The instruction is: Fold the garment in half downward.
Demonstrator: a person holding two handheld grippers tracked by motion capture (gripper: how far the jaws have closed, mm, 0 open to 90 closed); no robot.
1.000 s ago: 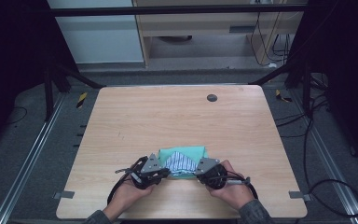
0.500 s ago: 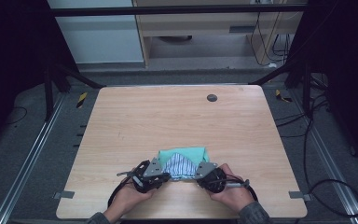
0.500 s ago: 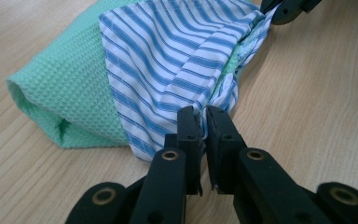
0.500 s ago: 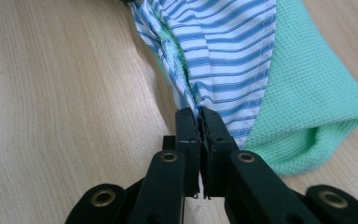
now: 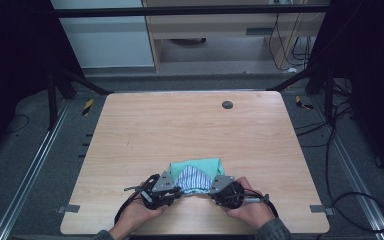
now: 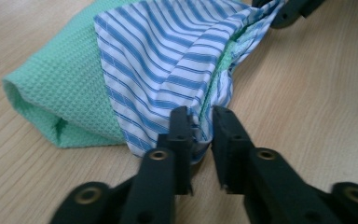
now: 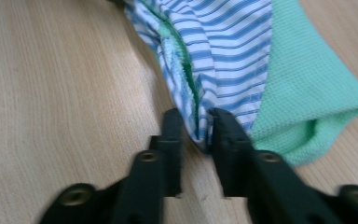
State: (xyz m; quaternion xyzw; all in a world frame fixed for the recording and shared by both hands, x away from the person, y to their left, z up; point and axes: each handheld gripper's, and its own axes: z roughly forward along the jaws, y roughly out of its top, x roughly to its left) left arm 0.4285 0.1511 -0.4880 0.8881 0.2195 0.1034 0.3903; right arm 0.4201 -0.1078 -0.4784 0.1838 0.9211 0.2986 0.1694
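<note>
Near the front edge of the pale wood-grain table (image 5: 180, 130) lies a small bundle of two fabrics: a mint-green cloth (image 5: 196, 165) with a fine waffle weave, folded so its edge forms a soft rounded loop, and over it a thin blue-and-white striped cloth (image 5: 194, 179) of smooth shirt-like material, creased into a rough wedge. In the left gripper view the green waffle cloth (image 6: 51, 93) sits on the wood to the left, with the striped cloth (image 6: 168, 56) draped across it.

The left gripper (image 6: 199, 133) has its black jaws drawn in on a bunched corner of the striped fabric, a narrow gap between them packed with cloth. The right gripper (image 7: 196, 130) pinches the opposite corner the same way (a sliver of green shows inside the stripes there, so it may catch both layers; I cannot tell). From above, the left gripper (image 5: 176, 189) and right gripper (image 5: 211, 189) flank the bundle, a hand behind each. A small dark round disc (image 5: 227, 104) sits well apart near the far edge.
</note>
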